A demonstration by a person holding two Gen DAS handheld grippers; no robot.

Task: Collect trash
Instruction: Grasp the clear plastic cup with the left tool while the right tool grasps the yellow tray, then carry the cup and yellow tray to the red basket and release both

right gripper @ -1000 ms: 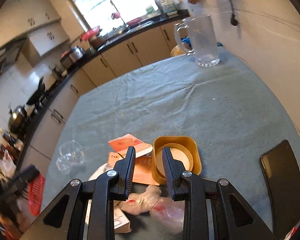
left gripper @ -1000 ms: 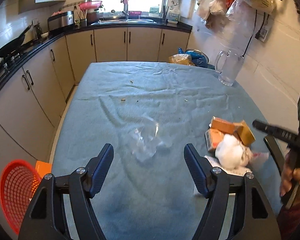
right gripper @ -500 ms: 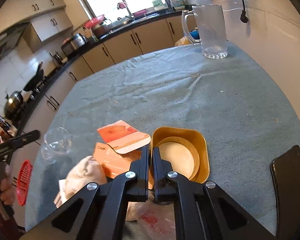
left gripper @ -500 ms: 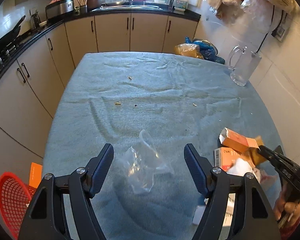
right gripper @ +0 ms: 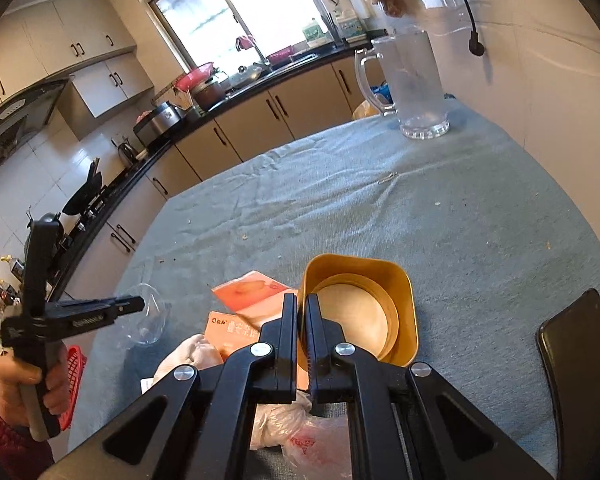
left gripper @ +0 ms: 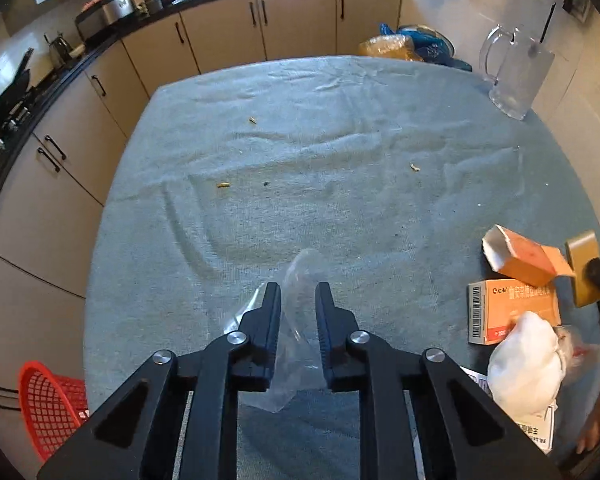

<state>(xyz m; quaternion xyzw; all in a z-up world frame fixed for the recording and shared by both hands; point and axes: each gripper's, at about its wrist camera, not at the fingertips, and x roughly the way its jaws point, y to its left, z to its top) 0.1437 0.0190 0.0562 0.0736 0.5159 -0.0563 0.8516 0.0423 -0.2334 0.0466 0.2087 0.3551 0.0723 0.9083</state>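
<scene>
Clear plastic cup [left gripper: 300, 320] lies crushed on the tabletop [left gripper: 340, 184] between the narrowed fingers of the left hand-held gripper [left gripper: 298, 300], long axis pointing away, while the right hand-held gripper [right gripper: 302, 312] pinches the yellow container [right gripper: 400, 292] rim.

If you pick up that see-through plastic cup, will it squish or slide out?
The clear plastic cup looks thin and creased between the left gripper, so it probably squashes easily. It likely weighs almost nothing. Smooth plastic may slip.
</scene>
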